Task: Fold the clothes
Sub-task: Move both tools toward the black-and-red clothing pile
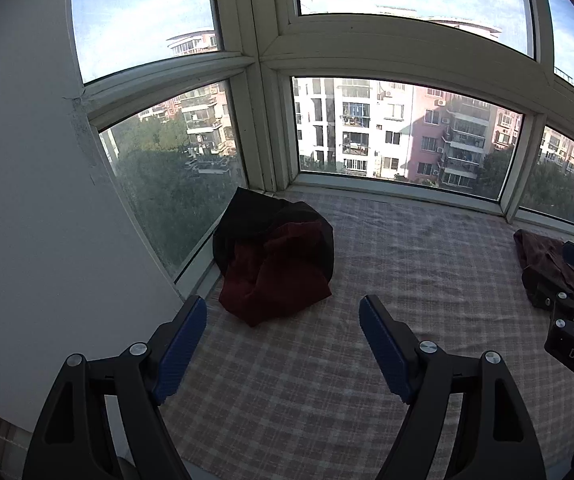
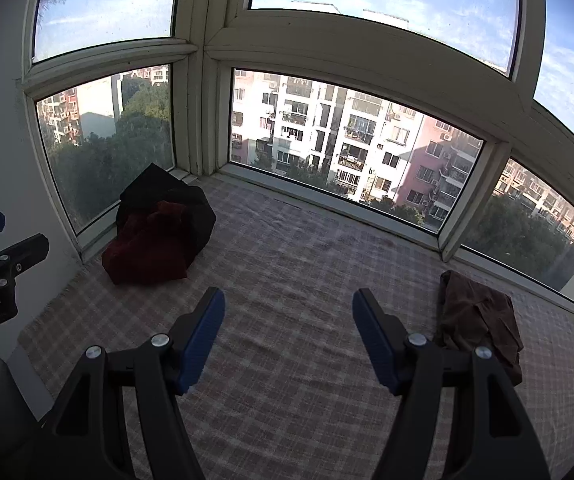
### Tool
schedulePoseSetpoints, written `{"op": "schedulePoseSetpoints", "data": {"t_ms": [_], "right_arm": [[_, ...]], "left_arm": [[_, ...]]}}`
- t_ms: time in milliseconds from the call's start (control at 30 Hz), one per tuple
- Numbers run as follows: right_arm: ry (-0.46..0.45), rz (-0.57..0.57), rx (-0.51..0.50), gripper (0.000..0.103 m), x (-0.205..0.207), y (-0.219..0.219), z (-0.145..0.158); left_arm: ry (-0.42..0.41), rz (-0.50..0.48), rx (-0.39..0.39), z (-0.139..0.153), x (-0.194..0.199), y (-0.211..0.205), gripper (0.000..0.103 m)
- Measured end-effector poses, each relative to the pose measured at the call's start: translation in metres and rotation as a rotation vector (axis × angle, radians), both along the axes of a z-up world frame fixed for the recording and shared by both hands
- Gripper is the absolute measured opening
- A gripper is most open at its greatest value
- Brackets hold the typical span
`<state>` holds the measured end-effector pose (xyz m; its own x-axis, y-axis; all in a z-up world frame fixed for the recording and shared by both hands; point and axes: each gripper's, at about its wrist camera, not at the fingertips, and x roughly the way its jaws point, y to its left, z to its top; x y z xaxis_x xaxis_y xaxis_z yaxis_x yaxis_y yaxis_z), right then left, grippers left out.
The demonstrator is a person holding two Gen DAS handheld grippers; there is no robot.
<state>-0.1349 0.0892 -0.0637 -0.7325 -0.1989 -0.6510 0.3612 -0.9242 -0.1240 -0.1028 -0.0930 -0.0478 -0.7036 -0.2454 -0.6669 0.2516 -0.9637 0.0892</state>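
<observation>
Far left, in the window corner: a crumpled heap of dark clothes (image 1: pixel 275 256), black cloth bunched over a maroon piece (image 2: pixel 147 248), no crease or flat edge showing, so unfolded as it lies. Across the middle: bare plaid cover (image 2: pixel 295 264), nothing spread out on it. Far right, near the window ledge: a brown garment (image 2: pixel 479 316), lying flatter and more compact than the heap, perhaps roughly folded, though some slack and rumpling shows; hard to settle from here. By that reading, one piece possibly set aside, the heap left to do.

Left gripper (image 1: pixel 283 336): fingers spread wide, holding nothing, raised over the cover with the heap just ahead and slightly left of the gap. Right gripper (image 2: pixel 289 332): likewise wide open and empty, aimed at the bare middle of the cover, heap well off to its left, brown garment close beside and partly behind its right finger. No cloth touching either pair of pads.
</observation>
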Motion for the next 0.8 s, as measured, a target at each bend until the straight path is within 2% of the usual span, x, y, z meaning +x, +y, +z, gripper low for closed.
{"op": "schedulePoseSetpoints", "data": {"t_ms": [800], "right_arm": [[-0.034,0.124,0.065,0.066,-0.084,-0.074,-0.039]], "left_arm": [[-0.098,0.086,0.036,-0.052,-0.074,-0.041,0.077]]}}
